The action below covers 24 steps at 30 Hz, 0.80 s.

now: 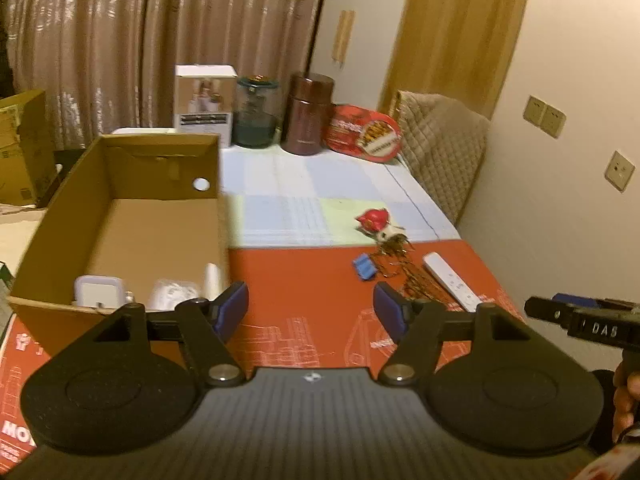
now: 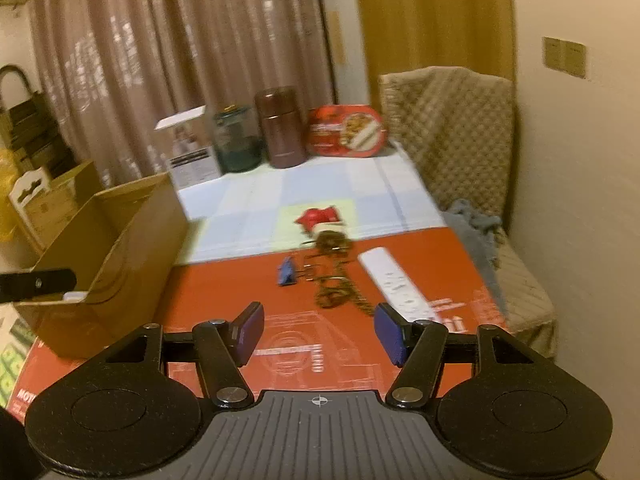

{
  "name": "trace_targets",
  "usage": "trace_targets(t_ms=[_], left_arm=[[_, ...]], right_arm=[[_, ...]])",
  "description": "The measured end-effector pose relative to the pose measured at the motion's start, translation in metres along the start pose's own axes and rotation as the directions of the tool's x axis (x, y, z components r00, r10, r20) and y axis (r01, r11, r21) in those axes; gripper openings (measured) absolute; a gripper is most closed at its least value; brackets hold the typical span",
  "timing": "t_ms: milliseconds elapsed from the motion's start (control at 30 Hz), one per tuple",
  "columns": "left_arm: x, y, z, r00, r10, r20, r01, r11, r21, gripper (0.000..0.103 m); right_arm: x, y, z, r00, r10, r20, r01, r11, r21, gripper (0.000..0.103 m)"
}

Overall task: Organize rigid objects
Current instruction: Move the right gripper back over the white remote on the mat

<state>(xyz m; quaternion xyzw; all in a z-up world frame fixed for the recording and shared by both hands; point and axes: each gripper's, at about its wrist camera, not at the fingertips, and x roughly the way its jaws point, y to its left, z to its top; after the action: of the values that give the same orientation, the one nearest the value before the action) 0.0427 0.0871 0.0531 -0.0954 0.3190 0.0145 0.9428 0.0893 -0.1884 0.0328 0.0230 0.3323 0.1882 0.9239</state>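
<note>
With both sets of jaws parted and nothing between them, left gripper (image 1: 311, 312) hangs over the red mat (image 1: 304, 280) on the desk, right gripper (image 2: 319, 334) likewise. Cardboard box (image 1: 132, 216) sits at 10 o'clock, white items in its near end. Blue clip (image 2: 286, 273), chain (image 2: 334, 280) and white remote (image 2: 394, 280) lie at 12 to 1 o'clock, close together.

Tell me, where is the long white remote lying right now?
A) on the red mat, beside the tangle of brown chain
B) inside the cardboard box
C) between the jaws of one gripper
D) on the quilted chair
A: the white remote lies flat on the red mat next to the brown chain, outside the cardboard box.
</note>
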Motion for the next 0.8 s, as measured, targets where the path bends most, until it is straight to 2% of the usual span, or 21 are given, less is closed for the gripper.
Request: trace_targets(t_ms=[333, 800], left_arm=[[0.020, -0.038, 0.005, 1.000, -0.005, -0.013, 0.005, 0.999, 0.049, 0.068], [0.055, -0.073, 0.020, 1.000, 0.009, -0.010, -0.008, 0.998, 0.062, 0.075]], right_arm=[[-0.008, -0.038, 0.016, 1.000, -0.016, -0.001, 0.016, 0.999, 0.030, 0.059], [0.006, -0.078, 0.051, 0.999, 0.007, -0.049, -0.008, 0.999, -0.036, 0.059]])
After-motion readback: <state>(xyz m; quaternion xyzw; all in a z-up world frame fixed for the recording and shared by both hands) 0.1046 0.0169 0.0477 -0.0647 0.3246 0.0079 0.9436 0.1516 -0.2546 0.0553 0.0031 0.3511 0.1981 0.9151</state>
